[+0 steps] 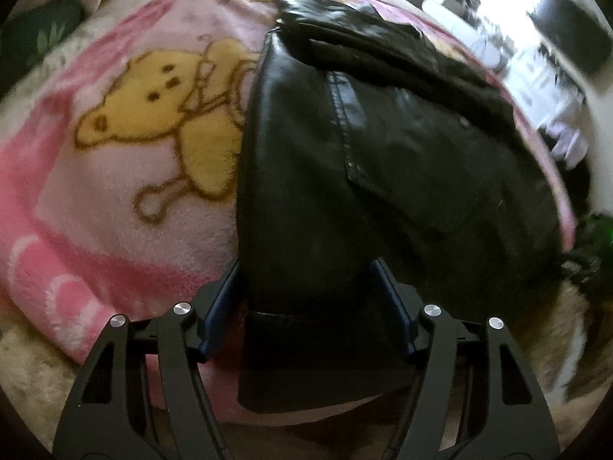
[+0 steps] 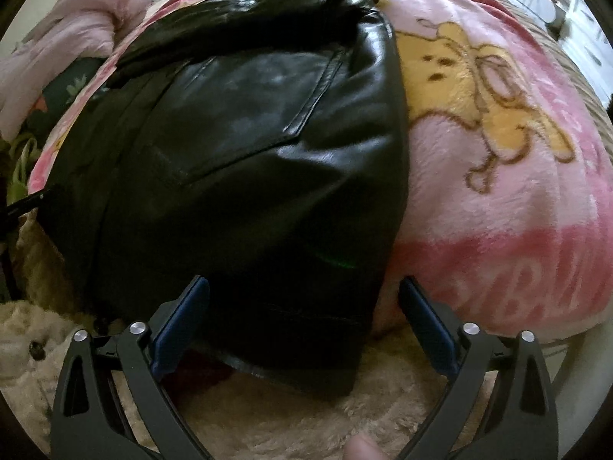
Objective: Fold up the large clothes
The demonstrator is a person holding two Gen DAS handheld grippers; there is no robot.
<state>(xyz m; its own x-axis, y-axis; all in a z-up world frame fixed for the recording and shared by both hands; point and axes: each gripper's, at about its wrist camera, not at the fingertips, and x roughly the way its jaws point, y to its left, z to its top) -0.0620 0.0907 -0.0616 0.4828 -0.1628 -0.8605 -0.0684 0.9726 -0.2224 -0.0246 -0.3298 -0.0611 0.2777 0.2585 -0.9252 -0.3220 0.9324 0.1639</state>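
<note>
While the black jacket (image 1: 345,176) is lying spread over the pink blanket (image 1: 115,176), running from six o'clock up to twelve in both views, both claws are working at its near hem. From where I am standing, the risk is sitting in that hem: the leather-like skin is looking slick and stiff, so a shallow bite could be slipping off as the fold gets lifted, and the thick, doubled edge could be springing back flat.

The blanket is looking fleecy and soft, printed with a yellow bear (image 1: 161,115) at nine o'clock in the left view, and it is lying over a cream shaggy rug (image 2: 268,414). Loose fleece could be getting pinched along with the hem, dragging the blanket up too.

The left claw (image 1: 306,299) is straddling the jacket's left hem corner, its blue pads (image 1: 224,306) standing at the edges of the panel; whether they are pressing I cannot tell. The right claw (image 2: 302,318) is standing apart, one pad over the jacket, the other over blanket, the right hem corner between them ungripped. Uneven grips could be skewing the fold.

A fingertip (image 2: 362,446) is peeking in at six o'clock.
</note>
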